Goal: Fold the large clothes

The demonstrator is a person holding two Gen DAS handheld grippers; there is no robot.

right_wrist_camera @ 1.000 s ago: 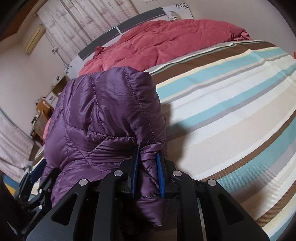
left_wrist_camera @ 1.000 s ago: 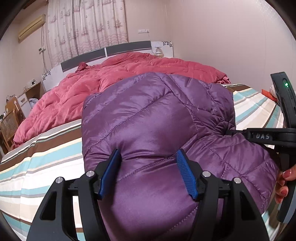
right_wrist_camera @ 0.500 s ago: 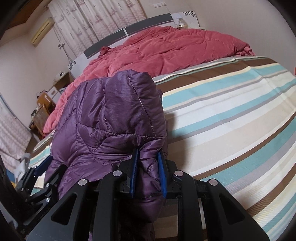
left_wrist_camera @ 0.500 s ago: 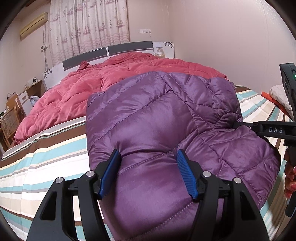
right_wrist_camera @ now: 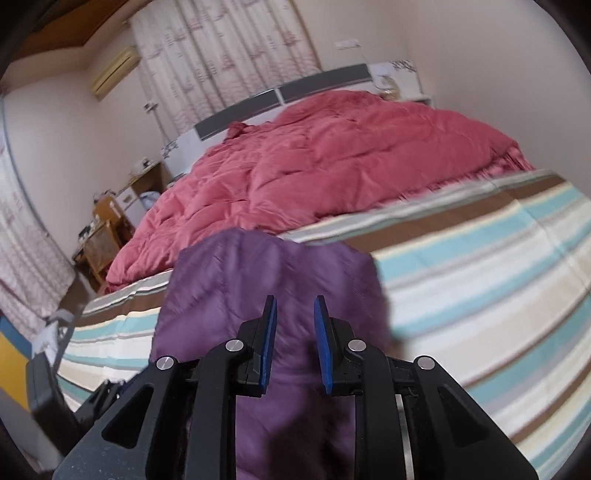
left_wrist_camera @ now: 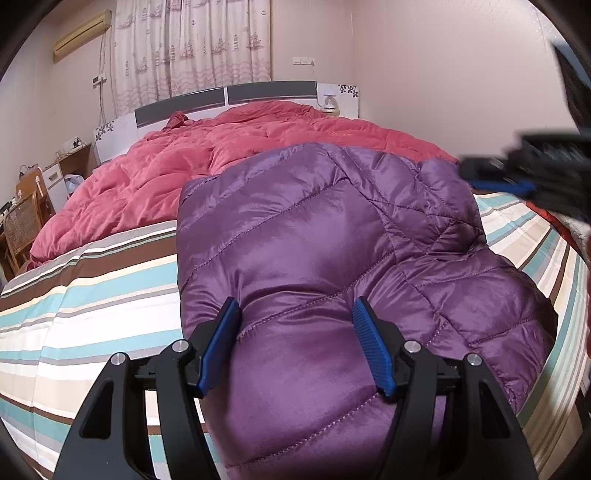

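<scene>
One purple quilted jacket lies folded on the striped bed sheet, on the foot half of the bed, with its long axis running from the near edge toward the headboard; its far end stops just at the one red comforter, which is heaped over the headboard half. The left claw hangs low over the jacket's near end, its two blue-padded fingers spread wide apart with puffy fabric bulging between them; whether the pads touch the fabric cannot be told. The right claw is above the jacket on the side away from the headboard, its two fingers apart with a clear gap and nothing between them; in the left wrist view it shows as a dark blur beside the jacket's far right corner. That view is motion-blurred. One air conditioner is mounted high, left of the patterned curtain behind the headboard.
</scene>
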